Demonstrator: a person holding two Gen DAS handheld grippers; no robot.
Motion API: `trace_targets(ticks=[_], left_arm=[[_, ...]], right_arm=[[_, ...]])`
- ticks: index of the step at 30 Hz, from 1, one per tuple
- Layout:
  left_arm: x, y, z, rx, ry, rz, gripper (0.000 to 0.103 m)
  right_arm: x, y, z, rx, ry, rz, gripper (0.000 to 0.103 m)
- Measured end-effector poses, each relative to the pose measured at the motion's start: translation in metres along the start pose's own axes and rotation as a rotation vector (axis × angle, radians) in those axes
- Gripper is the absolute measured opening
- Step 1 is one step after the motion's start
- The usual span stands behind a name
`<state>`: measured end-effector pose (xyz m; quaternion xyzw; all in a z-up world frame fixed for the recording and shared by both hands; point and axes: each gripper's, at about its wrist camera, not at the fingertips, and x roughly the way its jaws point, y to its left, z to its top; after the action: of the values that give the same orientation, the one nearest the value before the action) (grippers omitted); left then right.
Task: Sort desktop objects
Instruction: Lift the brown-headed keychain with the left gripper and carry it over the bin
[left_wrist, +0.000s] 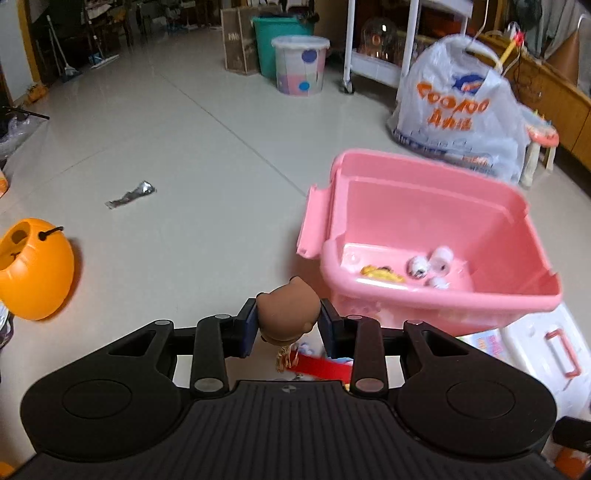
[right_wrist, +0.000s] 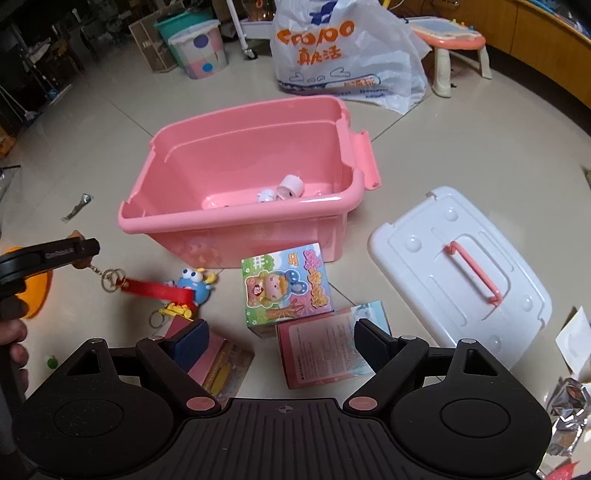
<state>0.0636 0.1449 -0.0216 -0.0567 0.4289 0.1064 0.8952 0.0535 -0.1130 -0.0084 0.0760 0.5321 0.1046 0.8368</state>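
My left gripper (left_wrist: 288, 319) is shut on a brown bear-head keychain (left_wrist: 290, 308), held in the air left of the pink storage bin (left_wrist: 480, 295). Its gold ring and red strap (right_wrist: 155, 290) hang below; the right wrist view shows that gripper (right_wrist: 79, 253) at the left. The bin (right_wrist: 236, 221) holds several small white toys (right_wrist: 290, 186). My right gripper (right_wrist: 275, 341) is open and empty above a pink box (right_wrist: 321, 350). A cartoon box (right_wrist: 284, 284), a blue toy keychain (right_wrist: 194, 284) and a pink card (right_wrist: 221, 365) lie on the floor.
The bin's white lid (right_wrist: 461, 273) lies on the floor at the right. An orange pumpkin bucket (left_wrist: 33, 269) lies at the left. A silver wrapper (left_wrist: 129, 195) lies on the tiles. A white shopping bag (right_wrist: 343, 55) and tubs (left_wrist: 299, 64) stand behind.
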Motion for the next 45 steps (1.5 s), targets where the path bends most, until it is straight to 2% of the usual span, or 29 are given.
trace_targets(ticks=[8, 17, 20, 28, 35, 41, 45], left_arm=[[-0.045, -0.025, 0.012, 0.06, -0.088, -0.023, 0.035], [-0.088, -0.057, 0.048, 0.09, -0.211, -0.062, 0.035], [-0.092, -0.068, 0.063, 0.101, -0.208, -0.096, 0.035], [-0.098, -0.101, 0.107, 0.139, -0.26, -0.134, 0.035], [-0.075, -0.129, 0.128, 0.176, -0.24, -0.144, 0.035], [-0.023, -0.155, 0.133, 0.197, -0.146, -0.157, 0.035], [0.008, -0.164, 0.12, 0.219, -0.066, -0.156, 0.035]], right_arm=[[-0.015, -0.018, -0.002, 0.037, -0.023, 0.007, 0.083], [-0.025, -0.037, -0.003, 0.08, -0.038, 0.017, 0.083], [-0.026, -0.04, -0.003, 0.086, -0.041, 0.02, 0.083], [-0.026, -0.05, -0.004, 0.115, -0.039, 0.026, 0.083], [-0.019, -0.059, -0.006, 0.141, -0.025, 0.019, 0.083], [-0.009, -0.065, -0.005, 0.161, -0.009, 0.011, 0.083], [0.0, -0.069, -0.004, 0.182, 0.006, 0.006, 0.083]])
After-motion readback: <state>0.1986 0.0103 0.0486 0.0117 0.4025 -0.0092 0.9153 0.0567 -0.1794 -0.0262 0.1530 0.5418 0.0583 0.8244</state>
